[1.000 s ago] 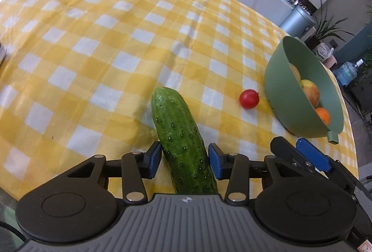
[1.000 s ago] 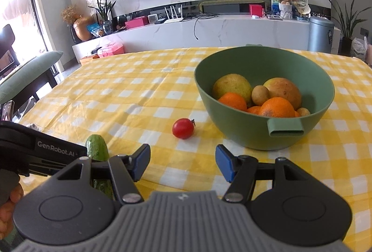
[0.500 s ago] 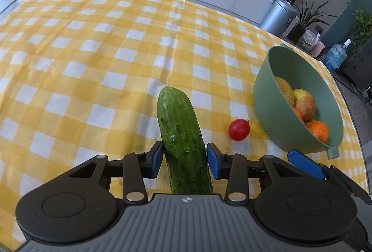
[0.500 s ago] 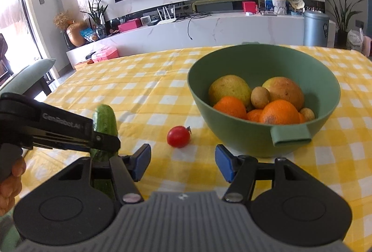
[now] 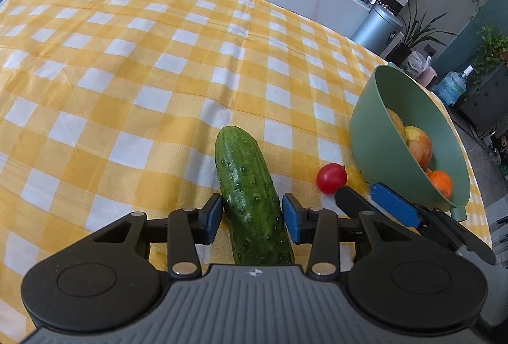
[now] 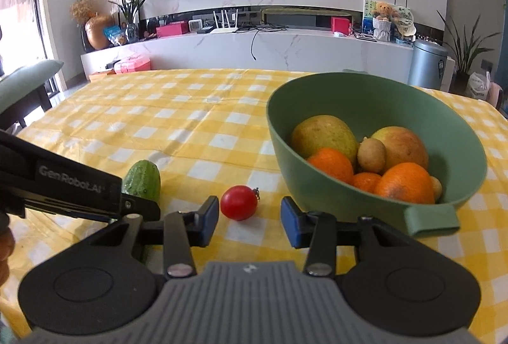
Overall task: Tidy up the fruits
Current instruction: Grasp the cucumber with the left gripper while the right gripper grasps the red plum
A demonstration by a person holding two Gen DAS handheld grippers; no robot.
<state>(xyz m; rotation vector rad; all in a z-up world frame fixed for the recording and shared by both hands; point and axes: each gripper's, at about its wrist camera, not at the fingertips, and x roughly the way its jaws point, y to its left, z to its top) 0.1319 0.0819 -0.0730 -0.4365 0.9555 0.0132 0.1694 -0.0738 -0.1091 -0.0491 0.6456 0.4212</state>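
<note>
A dark green cucumber point(image 5: 250, 194) sits lengthwise between the blue pads of my left gripper point(image 5: 252, 218), which is shut on it; its tip point(image 6: 143, 182) also shows in the right wrist view. A small red cherry tomato point(image 6: 238, 202) lies on the cloth just ahead of my right gripper point(image 6: 250, 221). Those jaws are closing, and the pads stand apart from the tomato, which is nearer the left one. The green bowl point(image 6: 374, 83), right of the tomato, holds oranges, a kiwi and larger yellow-red fruit. From the left wrist view the tomato point(image 5: 331, 178) lies beside the bowl point(image 5: 371, 128).
A yellow-and-white checked cloth point(image 5: 127, 58) covers the whole table. A green-cushioned chair point(image 6: 28, 77) stands at the table's left edge. Behind the table run a white marble counter point(image 6: 285, 48) and a grey bin point(image 6: 427, 64).
The left pads closed in onto the cucumber. The right jaws narrowed and came nearer to the tomato, which now lies just in front of the fingertips.
</note>
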